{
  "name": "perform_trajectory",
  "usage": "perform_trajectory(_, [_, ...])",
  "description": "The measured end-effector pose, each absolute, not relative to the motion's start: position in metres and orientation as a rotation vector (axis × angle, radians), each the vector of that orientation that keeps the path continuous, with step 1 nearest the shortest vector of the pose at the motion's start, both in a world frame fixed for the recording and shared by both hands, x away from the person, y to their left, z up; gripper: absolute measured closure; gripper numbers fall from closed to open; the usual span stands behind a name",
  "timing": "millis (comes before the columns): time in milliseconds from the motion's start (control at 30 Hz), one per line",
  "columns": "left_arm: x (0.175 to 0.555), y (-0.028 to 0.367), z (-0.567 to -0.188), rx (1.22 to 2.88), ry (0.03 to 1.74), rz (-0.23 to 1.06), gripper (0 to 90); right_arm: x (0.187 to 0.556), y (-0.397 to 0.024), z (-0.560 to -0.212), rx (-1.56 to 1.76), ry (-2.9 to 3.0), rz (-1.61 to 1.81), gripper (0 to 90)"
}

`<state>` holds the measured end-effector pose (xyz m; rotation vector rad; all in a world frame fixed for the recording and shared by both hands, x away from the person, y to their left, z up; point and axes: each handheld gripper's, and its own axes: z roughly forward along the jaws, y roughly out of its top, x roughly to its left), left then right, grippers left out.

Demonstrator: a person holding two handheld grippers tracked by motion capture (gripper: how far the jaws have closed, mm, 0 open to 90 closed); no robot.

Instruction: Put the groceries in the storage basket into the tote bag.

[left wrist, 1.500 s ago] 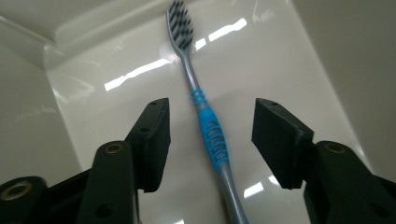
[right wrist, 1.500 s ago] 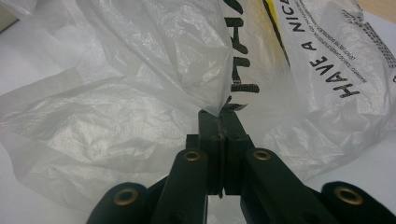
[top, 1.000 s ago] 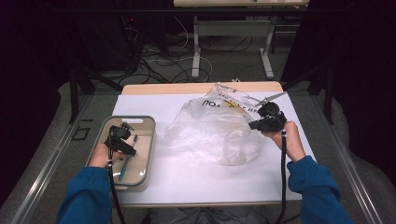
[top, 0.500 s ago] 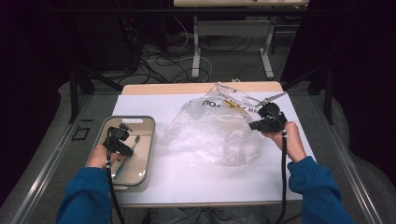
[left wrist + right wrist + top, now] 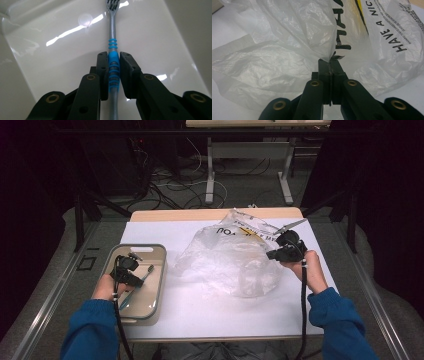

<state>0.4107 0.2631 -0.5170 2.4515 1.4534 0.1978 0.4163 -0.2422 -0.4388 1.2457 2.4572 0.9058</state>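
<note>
One desk carries one grey-rimmed tray at its left and one crumpled clear plastic bag in the middle and right. The bag bears black lettering and a yellow patch. In the tray lies one toothbrush, and it is the one thing seen in the tray.

There are two grippers, one in each hand. The left gripper is down inside the tray. In the left gripper view its two jaws have just been closing and now sit narrow against the blue ribbed grip of the toothbrush, one pad on each side, touching it. The silver neck runs away from the jaws toward the bristled head at the far end, and the brush lies along the glossy white tray floor.

The right gripper is at the right side of the bag, above the desk. In the right gripper view its jaws are pressed together with a fold of the bag's thin film pinched between the pads, and the film rises from the tips in a crease. The rest of the bag spreads in wrinkles on the white desk surface.

Two blue sleeves enter from the near edge, one behind each hand.
</note>
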Motion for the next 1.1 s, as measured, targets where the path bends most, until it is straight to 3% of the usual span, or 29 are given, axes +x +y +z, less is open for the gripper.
perform_trajectory(1100, [0.392, 0.258, -0.469, 2.380, 1.295, 0.353, 78.8, 0.417, -0.244, -0.439, 1.236, 2.456, 0.907, 90.0])
